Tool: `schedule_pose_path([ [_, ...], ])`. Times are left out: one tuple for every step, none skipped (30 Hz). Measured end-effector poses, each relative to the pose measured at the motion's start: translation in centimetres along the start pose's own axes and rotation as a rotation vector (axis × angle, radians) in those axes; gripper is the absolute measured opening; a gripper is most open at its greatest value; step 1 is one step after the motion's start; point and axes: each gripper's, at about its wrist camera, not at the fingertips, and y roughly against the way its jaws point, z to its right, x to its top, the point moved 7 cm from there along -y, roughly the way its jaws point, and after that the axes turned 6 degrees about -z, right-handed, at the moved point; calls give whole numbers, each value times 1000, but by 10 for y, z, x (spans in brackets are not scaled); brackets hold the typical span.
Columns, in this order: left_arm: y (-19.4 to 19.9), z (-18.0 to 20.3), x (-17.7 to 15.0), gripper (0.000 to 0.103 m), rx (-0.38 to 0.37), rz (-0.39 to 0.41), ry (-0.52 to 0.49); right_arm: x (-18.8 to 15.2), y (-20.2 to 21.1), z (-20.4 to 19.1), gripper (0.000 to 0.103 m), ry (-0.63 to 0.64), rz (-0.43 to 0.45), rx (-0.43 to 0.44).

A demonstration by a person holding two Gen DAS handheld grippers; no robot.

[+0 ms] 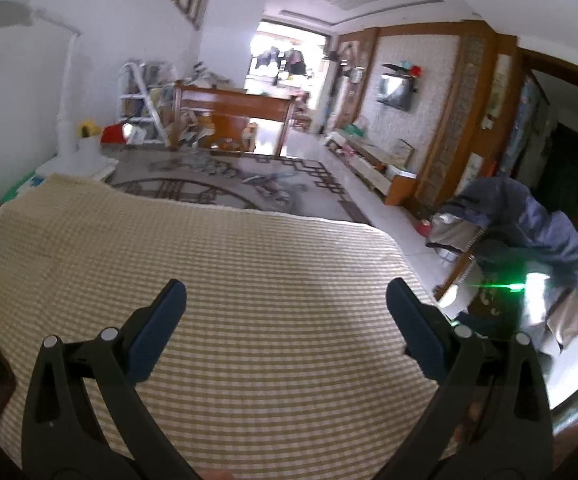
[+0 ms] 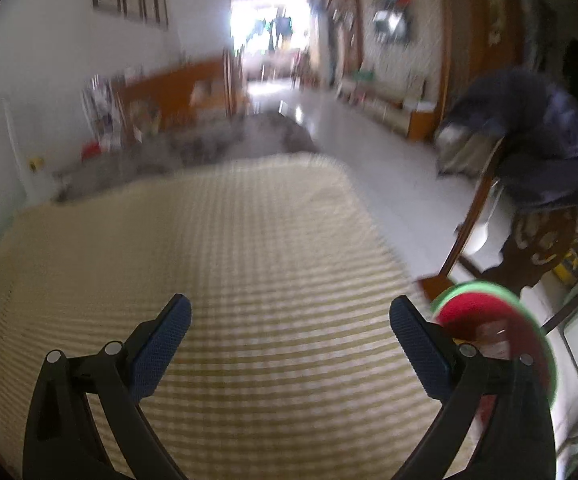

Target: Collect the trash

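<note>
Both of your hand-held grippers, left hand-held gripper (image 1: 285,300) and right hand-held gripper (image 2: 289,316), hang spread wide with nothing between the pads, over the checked cloth (image 1: 209,264) on the worktop. Honestly, I can't spot any trash on it. The right wrist view is smeared, so sweeping fast could mean missing scraps or clipping the red-and-green disc (image 2: 497,332) just beside your right finger. That jacket-draped chair (image 2: 537,152) crowds the right side too.
</note>
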Motion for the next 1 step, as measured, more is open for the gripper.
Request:
schedule_pose_path([
  [-1,-4,0,98,20,1,3,2,-9,-6,96,6,-12,3],
])
